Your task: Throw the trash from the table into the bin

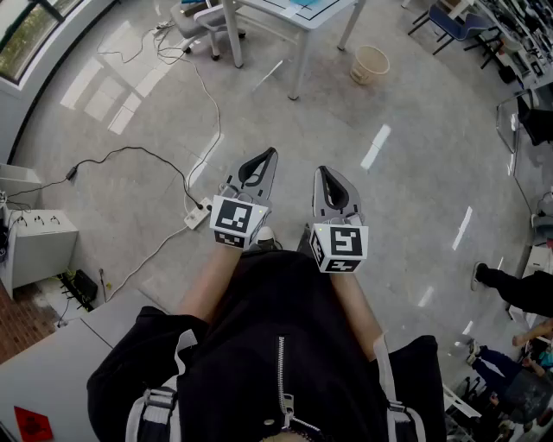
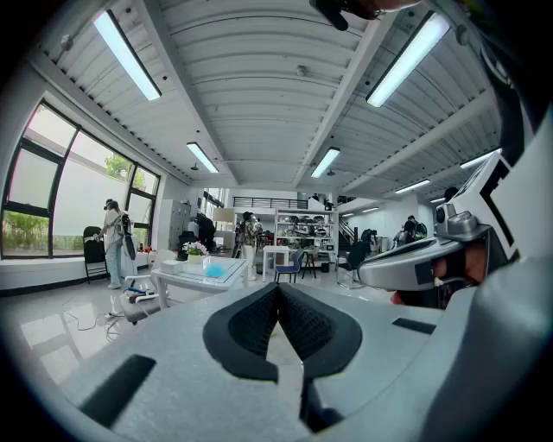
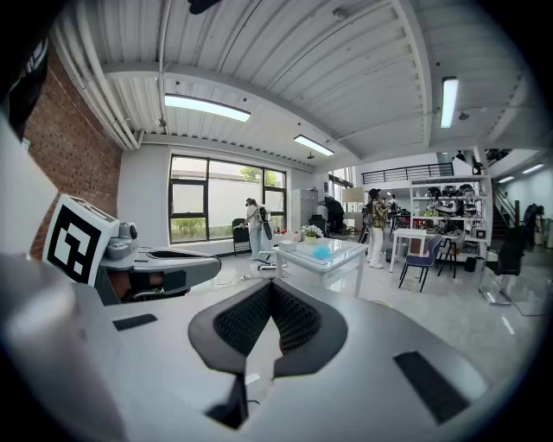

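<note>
Trash bin (image 1: 370,63) is standing on the floor just beside the white table (image 1: 302,60), where a blue item (image 3: 321,251) is lying. Well apart from them, the left gripper (image 1: 270,154) and right gripper (image 1: 321,171) are hovering side by side, jaws pressing together, gripping nothing.

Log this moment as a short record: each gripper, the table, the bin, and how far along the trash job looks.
Left gripper: shut, nothing between its jaws
Right gripper: shut, nothing between its jaws
Gripper position: side by side over the floor, in front of the person
Table: white, across the room from both grippers
On the table: small blue item, too small to identify
Bin: beige, on the floor, right of the table in the head view
Progress: nothing picked up yet
</note>
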`<state>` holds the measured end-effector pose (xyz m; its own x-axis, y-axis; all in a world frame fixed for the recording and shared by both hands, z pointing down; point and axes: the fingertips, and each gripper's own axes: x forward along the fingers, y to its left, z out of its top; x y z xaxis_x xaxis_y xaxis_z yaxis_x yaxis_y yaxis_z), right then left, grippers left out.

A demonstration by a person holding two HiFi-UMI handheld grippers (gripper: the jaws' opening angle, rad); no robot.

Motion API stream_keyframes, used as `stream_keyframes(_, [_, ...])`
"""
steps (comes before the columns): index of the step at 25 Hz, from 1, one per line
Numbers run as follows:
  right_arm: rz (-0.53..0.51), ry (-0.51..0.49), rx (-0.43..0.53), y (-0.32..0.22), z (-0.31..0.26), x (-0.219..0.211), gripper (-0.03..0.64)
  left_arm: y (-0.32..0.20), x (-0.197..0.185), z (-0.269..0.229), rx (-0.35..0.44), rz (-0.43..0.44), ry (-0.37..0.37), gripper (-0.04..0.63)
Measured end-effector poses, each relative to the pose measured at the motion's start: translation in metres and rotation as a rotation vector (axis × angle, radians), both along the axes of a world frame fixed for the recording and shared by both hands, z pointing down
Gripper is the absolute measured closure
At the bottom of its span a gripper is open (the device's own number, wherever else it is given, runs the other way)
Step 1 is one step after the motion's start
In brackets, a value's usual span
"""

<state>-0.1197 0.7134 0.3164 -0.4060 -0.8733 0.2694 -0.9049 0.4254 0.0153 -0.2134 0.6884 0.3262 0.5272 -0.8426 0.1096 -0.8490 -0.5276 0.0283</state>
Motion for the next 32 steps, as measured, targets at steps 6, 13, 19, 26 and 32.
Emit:
stream_keyframes(6, [0.008, -0.032, -0.002, 0.003, -0.002, -0.002, 0.606, 0.003, -0.002, -0.001, -0.005, 0.007, 0.005, 0.589])
stream_keyframes(13, [0.039, -0.039, -0.002, 0.009, -0.003, -0.003, 0.604, 0.006, -0.008, -0.003, 0.008, 0.022, -0.005, 0.589])
stream_keyframes(19, [0.069, -0.035, -0.007, 0.01, -0.009, 0.005, 0.604, -0.002, -0.004, -0.003, 0.009, 0.028, -0.01, 0.589])
stream_keyframes(26, [0.077, -0.058, -0.04, -0.006, 0.002, 0.017, 0.604, -0.026, -0.005, 0.004, -0.019, 0.006, -0.008, 0.589])
stream_keyframes(32, [0.046, -0.075, -0.06, -0.04, 0.011, 0.009, 0.604, -0.055, -0.01, 0.009, -0.022, -0.018, -0.013, 0.589])
